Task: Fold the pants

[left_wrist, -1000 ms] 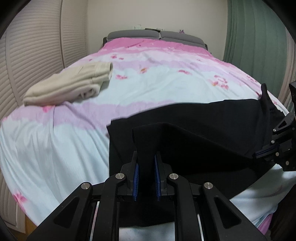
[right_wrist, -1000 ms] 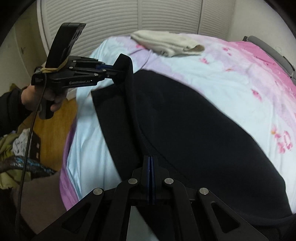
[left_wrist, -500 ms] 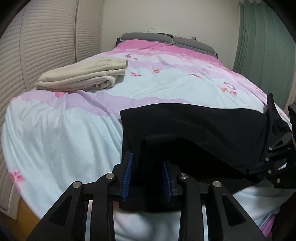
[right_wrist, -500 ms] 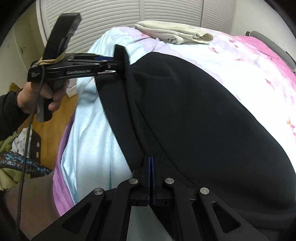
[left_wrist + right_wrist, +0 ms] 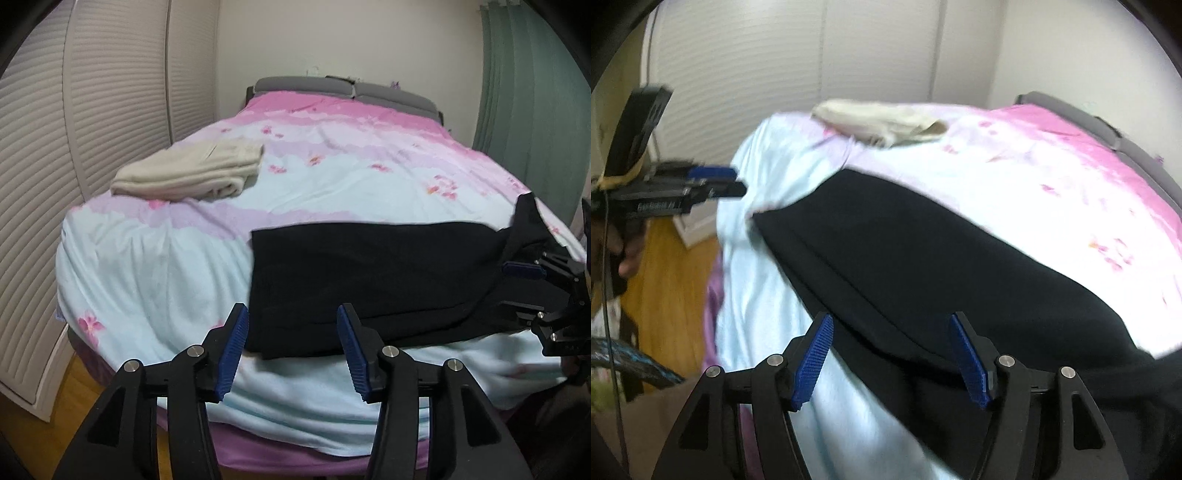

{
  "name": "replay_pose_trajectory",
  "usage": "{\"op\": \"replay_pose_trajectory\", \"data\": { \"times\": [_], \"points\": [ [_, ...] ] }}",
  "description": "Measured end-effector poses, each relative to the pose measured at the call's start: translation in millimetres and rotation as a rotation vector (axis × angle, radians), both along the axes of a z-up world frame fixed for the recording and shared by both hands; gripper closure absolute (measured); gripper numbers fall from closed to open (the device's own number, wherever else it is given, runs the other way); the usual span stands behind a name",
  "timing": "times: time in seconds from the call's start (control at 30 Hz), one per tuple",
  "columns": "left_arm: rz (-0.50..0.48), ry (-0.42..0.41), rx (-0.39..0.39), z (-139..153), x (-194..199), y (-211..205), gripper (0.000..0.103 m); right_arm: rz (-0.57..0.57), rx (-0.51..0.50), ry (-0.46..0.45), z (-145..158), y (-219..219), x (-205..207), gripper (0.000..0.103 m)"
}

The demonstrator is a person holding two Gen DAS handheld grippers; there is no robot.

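The black pants (image 5: 369, 280) lie folded lengthwise along the near edge of the bed; they also show in the right wrist view (image 5: 942, 266). My left gripper (image 5: 293, 350) is open and empty, pulled back just short of the pants' left end. It shows at the left of the right wrist view (image 5: 727, 182), clear of the cloth. My right gripper (image 5: 894, 360) is open over the pants' right end and holds nothing. It shows at the right edge of the left wrist view (image 5: 528, 273).
A folded cream garment (image 5: 192, 173) lies at the bed's far left (image 5: 882, 120). The bed has a pink and pale blue floral cover (image 5: 351, 155). Slatted white doors (image 5: 74, 129) stand left, green curtain (image 5: 535, 92) right, wooden floor (image 5: 665, 280) below.
Both grippers opened and let go of the pants, which dropped flat onto the bed. Both grippers drew back from the cloth.
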State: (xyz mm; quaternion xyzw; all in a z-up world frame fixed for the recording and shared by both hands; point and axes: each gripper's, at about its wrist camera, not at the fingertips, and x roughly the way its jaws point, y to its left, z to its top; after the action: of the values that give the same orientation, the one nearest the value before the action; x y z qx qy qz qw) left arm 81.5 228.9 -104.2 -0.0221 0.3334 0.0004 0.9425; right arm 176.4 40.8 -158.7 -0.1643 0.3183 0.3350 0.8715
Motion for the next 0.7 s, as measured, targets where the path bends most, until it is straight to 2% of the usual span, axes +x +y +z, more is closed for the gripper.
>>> {"op": "replay_pose_trajectory", "data": {
  "times": [0.13, 0.2, 0.27, 0.47, 0.7],
  "points": [
    [-0.086, -0.013, -0.016, 21.3, 13.7, -40.7, 0.052, -0.127, 0.100, -0.015, 23.5, -55.0, -8.6, 0.034],
    [-0.143, -0.020, -0.014, 29.0, 27.7, -67.7, 0.052, -0.193, 0.122, -0.027, 33.5, -85.9, -8.2, 0.028],
    [-0.209, -0.022, -0.015, 35.5, 46.0, -100.0, 0.052, -0.287, 0.120, -0.033, 44.2, -127.6, -3.3, 0.028],
    [-0.456, -0.013, -0.056, 54.7, 120.4, -229.1, 0.052, -0.548, 0.128, -0.025, 77.4, -266.5, 21.5, 0.028],
    [-0.720, 0.018, -0.061, 70.0, 208.2, -395.0, 0.052, -0.712, 0.132, -0.007, 112.3, -413.8, 65.9, 0.028]
  ]
}}
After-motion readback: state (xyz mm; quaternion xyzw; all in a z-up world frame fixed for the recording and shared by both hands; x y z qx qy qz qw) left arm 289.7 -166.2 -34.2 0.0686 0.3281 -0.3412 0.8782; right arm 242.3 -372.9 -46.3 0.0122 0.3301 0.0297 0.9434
